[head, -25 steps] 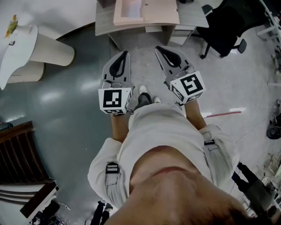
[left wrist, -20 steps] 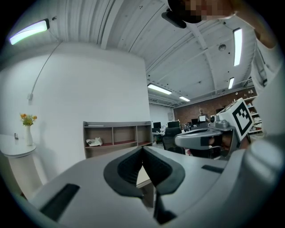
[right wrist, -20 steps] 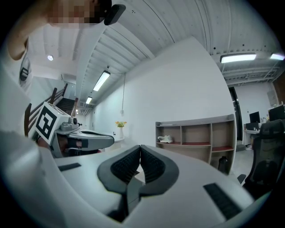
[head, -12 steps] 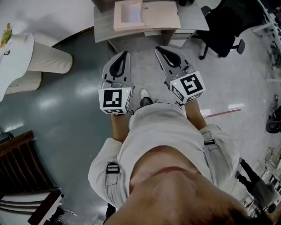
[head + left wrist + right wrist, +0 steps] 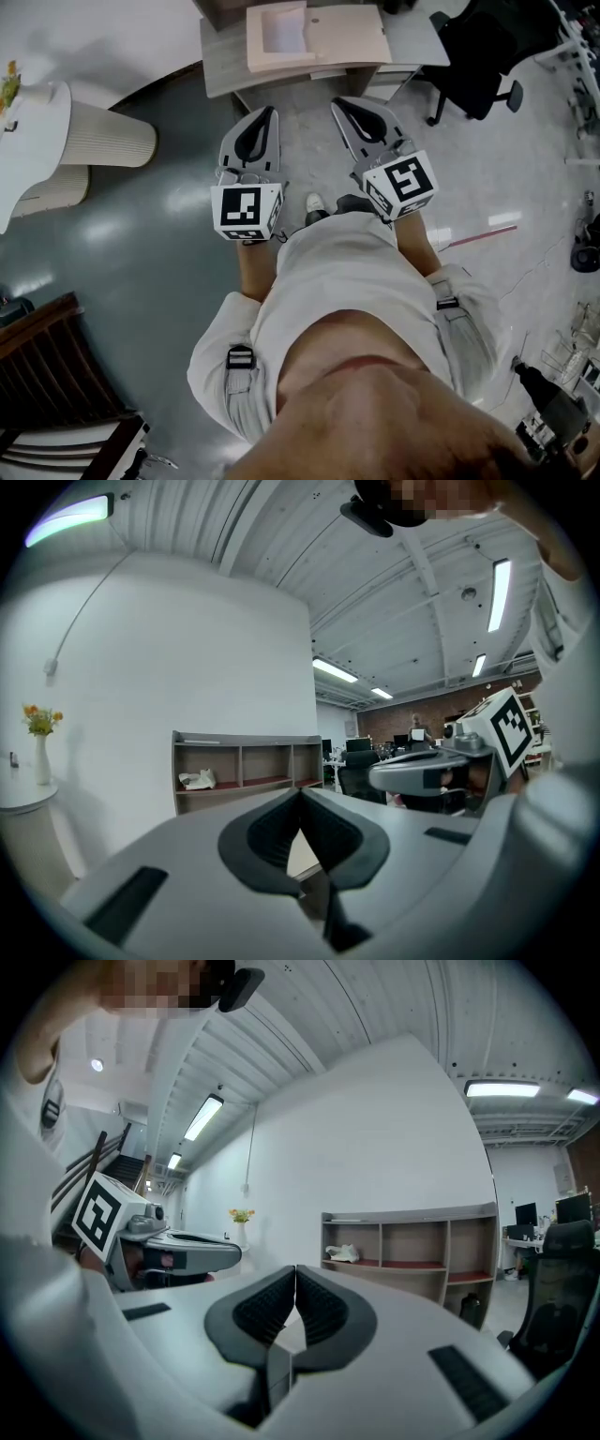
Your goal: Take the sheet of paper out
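A pale pink open box (image 5: 323,37) lies on a grey desk (image 5: 223,58) at the top of the head view, and a white sheet (image 5: 282,33) shows inside its left half. My left gripper (image 5: 266,116) and right gripper (image 5: 339,103) are held side by side over the floor, short of the desk, pointing toward it. Both are shut with nothing between the jaws. In the left gripper view the left gripper (image 5: 302,795) has its pads together, and in the right gripper view the right gripper (image 5: 295,1272) does too. Neither gripper view shows the box.
A black office chair (image 5: 480,56) stands right of the desk. A white round table on a ribbed base (image 5: 103,136) is at the left, wooden stairs (image 5: 47,375) at the lower left. A wooden shelf unit (image 5: 246,769) (image 5: 412,1246) stands against the white wall.
The person has stepped forward: the desk and box sit slightly lower and nearer in the head view. Both grippers stay shut in the same pose.
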The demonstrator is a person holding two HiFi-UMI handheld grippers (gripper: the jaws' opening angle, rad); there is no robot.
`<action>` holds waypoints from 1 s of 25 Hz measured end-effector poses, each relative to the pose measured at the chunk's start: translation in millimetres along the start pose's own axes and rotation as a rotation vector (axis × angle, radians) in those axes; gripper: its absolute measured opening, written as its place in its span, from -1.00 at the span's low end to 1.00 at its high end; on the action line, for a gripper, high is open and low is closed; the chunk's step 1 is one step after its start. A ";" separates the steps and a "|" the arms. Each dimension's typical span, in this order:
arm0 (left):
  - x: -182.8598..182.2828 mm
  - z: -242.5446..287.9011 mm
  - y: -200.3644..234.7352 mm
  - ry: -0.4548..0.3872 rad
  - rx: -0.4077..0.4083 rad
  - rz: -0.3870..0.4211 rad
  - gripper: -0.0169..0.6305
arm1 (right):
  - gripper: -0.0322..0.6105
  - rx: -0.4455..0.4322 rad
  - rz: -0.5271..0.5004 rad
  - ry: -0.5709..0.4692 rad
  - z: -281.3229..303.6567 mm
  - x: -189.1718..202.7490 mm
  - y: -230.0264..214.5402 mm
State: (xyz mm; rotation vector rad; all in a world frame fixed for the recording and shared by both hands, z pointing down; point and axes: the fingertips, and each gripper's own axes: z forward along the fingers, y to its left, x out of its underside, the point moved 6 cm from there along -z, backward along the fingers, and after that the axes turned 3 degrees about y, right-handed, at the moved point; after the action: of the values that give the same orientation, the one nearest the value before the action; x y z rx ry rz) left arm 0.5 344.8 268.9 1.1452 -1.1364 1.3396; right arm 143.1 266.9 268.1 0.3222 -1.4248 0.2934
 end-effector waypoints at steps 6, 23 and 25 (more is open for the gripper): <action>3.8 9.8 17.5 0.000 0.022 -0.012 -0.90 | -0.83 0.017 -0.001 0.016 17.1 -0.4 0.3; 2.5 58.4 31.1 -0.012 0.028 -0.007 -0.90 | -0.83 0.012 0.019 0.018 50.4 4.3 -42.4; 2.4 67.4 32.6 -0.004 0.019 0.003 -0.90 | -0.83 -0.005 0.007 0.013 56.3 4.1 -49.7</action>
State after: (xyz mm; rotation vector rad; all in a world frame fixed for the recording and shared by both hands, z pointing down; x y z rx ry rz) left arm -28.3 276.2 277.2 1.1603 -1.1305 1.3534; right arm 111.4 199.3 276.6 0.3106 -1.4137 0.2972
